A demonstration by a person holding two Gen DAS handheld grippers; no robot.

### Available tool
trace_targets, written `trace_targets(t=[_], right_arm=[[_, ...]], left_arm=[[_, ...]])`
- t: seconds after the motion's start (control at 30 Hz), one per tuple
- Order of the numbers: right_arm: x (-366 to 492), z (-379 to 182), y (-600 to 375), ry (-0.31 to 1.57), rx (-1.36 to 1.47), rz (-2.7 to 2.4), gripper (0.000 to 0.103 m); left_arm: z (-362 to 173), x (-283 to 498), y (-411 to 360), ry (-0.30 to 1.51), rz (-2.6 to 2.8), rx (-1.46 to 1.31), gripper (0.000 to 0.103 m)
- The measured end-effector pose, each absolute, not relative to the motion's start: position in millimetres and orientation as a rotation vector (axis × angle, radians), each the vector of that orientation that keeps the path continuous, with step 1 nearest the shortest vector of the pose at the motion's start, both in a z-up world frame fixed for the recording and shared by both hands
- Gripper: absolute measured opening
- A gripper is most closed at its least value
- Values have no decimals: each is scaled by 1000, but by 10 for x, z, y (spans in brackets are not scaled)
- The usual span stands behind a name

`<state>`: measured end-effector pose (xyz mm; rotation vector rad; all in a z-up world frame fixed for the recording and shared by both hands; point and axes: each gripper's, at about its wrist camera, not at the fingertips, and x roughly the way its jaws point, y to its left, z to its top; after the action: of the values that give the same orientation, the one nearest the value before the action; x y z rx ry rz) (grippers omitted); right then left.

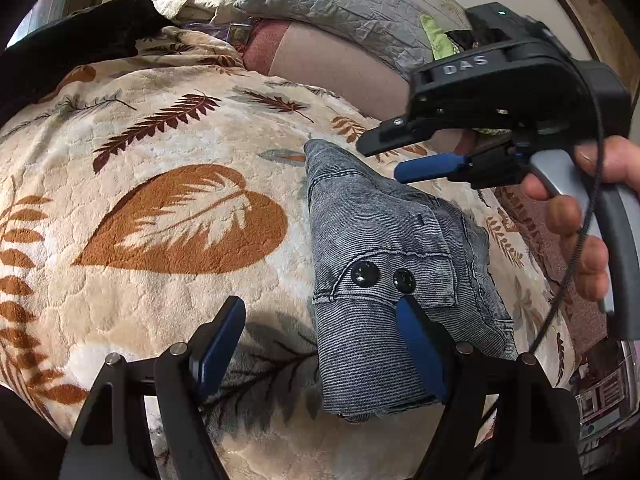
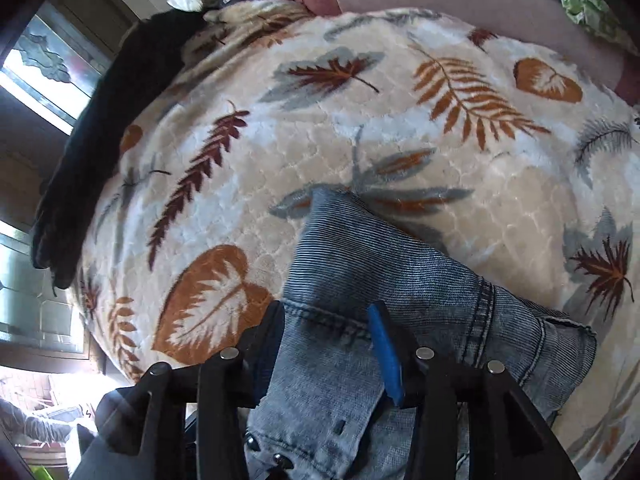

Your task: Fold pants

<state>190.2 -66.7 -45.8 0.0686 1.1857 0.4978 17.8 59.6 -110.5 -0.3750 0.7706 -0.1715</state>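
The grey-blue denim pants (image 1: 384, 280) lie folded into a small bundle on the leaf-print blanket (image 1: 180, 220), with two black buttons facing up. My left gripper (image 1: 320, 320) is open just above the bundle's near end; its right finger (image 1: 416, 344) is over the denim and its left finger over the blanket. My right gripper (image 1: 384, 160) shows in the left wrist view, hovering open above the bundle's far end. In the right wrist view the pants (image 2: 360, 280) lie under and between the open fingers of the right gripper (image 2: 328, 340).
The blanket (image 2: 360, 120) covers a bed. A grey quilted pillow (image 1: 352, 4) and a pink pillow (image 1: 320, 60) lie at the head. A dark cloth (image 1: 68, 44) lies at the far left edge. A window (image 2: 48, 68) stands beyond the bed.
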Motion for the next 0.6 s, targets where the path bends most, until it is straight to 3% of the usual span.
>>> trace_targets(t=[0.03, 0.1, 0.2, 0.43, 0.5, 0.6], right_arm=[[1838, -441, -746, 1160, 78, 493, 49], [1789, -640, -905, 1190, 85, 451, 66], [1830, -1007, -1091, 1252, 160, 457, 64], [1331, -500, -1301, 1066, 177, 500, 66], [1255, -692, -1375, 1089, 153, 461, 77], [1279, -1028, -1507, 1139, 182, 463, 78]], left_arm=[[-1104, 174, 602, 767, -173, -380, 79], [-1103, 162, 615, 762, -176, -397, 79], [-1077, 140, 641, 754, -192, -425, 78], [-863, -29, 1032, 613, -130, -528, 81], [-944, 49, 1151, 646, -98, -583, 82], [-1121, 176, 1200, 732, -88, -647, 82]])
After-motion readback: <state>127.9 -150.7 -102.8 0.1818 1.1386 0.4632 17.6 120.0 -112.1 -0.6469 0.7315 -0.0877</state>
